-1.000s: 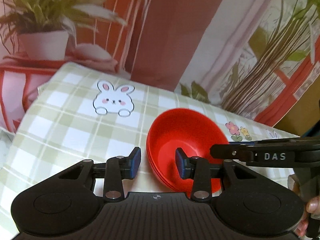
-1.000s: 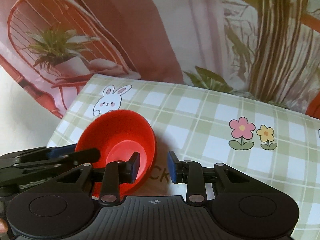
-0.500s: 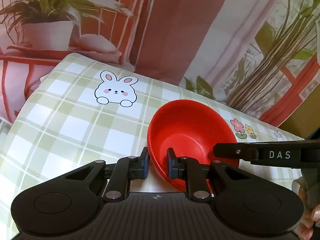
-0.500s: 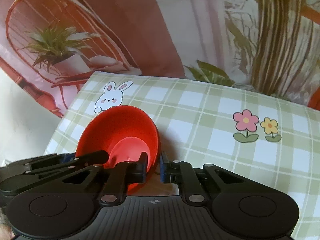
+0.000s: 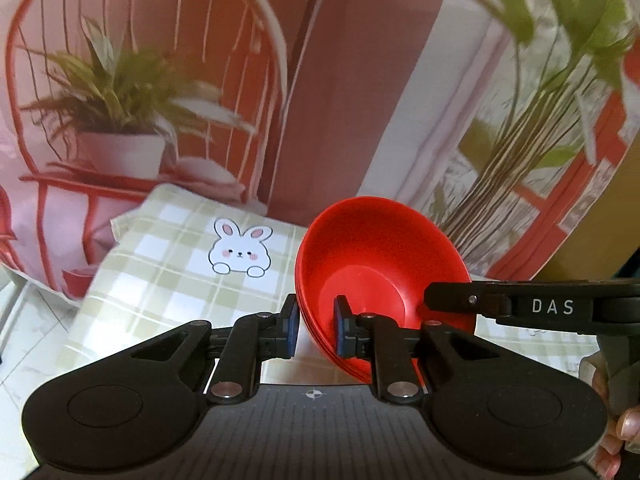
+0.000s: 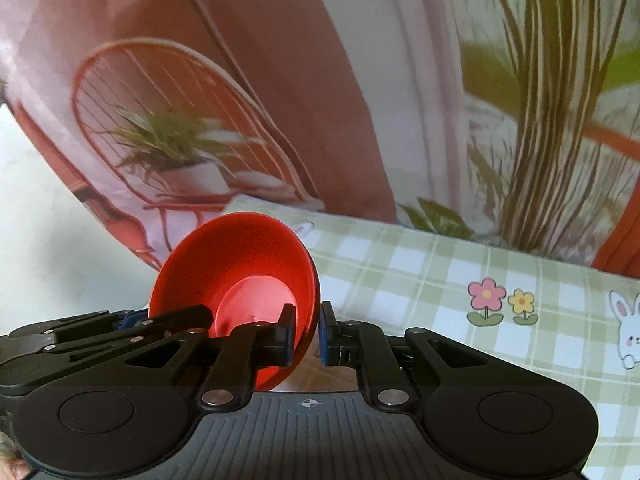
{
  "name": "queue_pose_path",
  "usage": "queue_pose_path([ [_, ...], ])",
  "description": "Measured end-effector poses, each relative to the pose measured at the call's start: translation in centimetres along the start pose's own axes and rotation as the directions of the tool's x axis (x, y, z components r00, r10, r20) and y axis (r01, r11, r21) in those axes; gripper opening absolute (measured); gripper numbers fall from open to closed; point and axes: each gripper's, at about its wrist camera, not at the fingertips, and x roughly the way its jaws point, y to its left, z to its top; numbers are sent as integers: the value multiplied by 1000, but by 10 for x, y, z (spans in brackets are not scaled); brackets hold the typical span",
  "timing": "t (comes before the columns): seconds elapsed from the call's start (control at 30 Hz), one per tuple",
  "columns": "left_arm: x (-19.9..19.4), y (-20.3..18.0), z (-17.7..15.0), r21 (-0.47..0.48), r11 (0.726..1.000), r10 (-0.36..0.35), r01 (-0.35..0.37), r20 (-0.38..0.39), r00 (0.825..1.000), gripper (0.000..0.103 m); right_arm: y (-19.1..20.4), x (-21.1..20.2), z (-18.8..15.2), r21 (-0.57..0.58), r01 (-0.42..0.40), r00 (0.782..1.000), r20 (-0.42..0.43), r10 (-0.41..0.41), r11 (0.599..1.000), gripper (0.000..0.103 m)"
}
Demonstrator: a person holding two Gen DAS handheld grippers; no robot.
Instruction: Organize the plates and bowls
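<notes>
**Setting: staged home corner**

I work over a green-checked tablecloth (image 6: 420, 272) with bunny (image 5: 240, 252) and flower (image 6: 486, 306) prints. Behind it hangs a printed backdrop (image 5: 360, 80): wire chair, potted plant, curtains. Domestic props, not a real room.

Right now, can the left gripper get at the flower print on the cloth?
Probably not directly. The left gripper is shut on the bowls, and the right gripper clamps their opposite rim. The flowers lie beyond that, on the cloth.
</notes>
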Motion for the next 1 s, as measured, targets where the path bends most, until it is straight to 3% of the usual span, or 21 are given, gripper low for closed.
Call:
queue_pose_path([
  [0.5, -120, -29, -16, 69, 996, 40, -47, 103, 994, 19, 59, -107, -30, -55, -48, 997, 65, 51, 997, 11],
  [0.8, -180, -54, -48, 92, 993, 56, -70, 141, 988, 19, 78, -164, -72, -66, -54, 996, 66, 58, 996, 12],
  [1.0, -198, -62, -81, 76, 997, 24, -34, 132, 991, 20, 77, -189, -109, -72, -33, 999, 41, 36, 997, 12],
])
